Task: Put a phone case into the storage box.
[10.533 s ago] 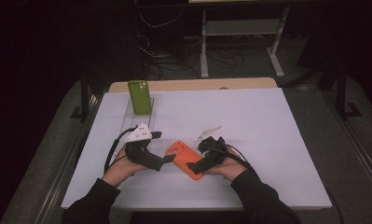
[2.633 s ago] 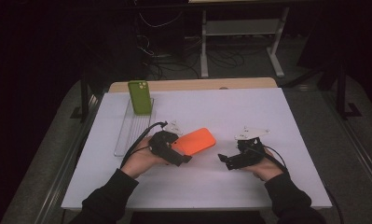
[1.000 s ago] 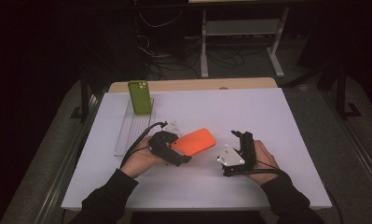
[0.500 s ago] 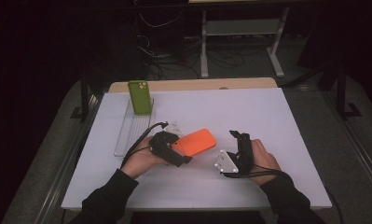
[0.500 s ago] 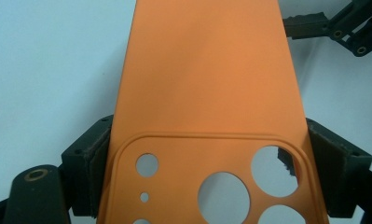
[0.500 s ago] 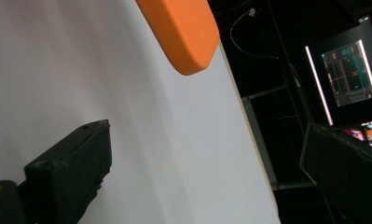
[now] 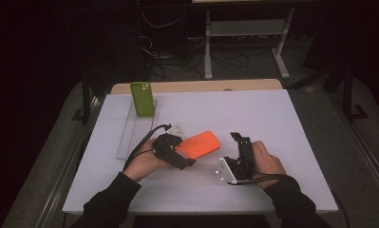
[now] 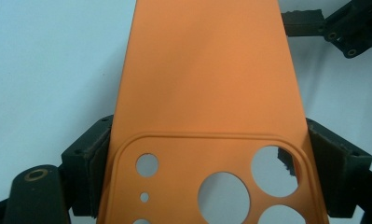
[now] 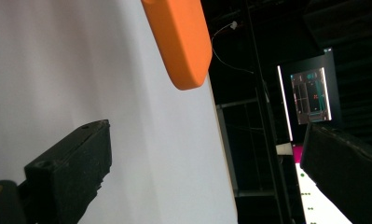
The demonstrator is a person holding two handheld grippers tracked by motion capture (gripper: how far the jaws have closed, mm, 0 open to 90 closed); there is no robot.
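Pinching the orange phone case (image 8: 207,84), matte with round camera holes, left fingers (image 8: 88,158); right fingers (image 9: 72,163) spread.

No text, label, brand or number can be read on anything here. A lit screen (image 9: 309,95) at the right of the right gripper view shows teal and red marks, too small to make out.

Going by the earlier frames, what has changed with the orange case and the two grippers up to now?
The right gripper let go of the orange phone case and drew off to the right, then turned, jaws open. The left gripper took the case slightly up the table and stays clamped on it. The green phone kept its place.
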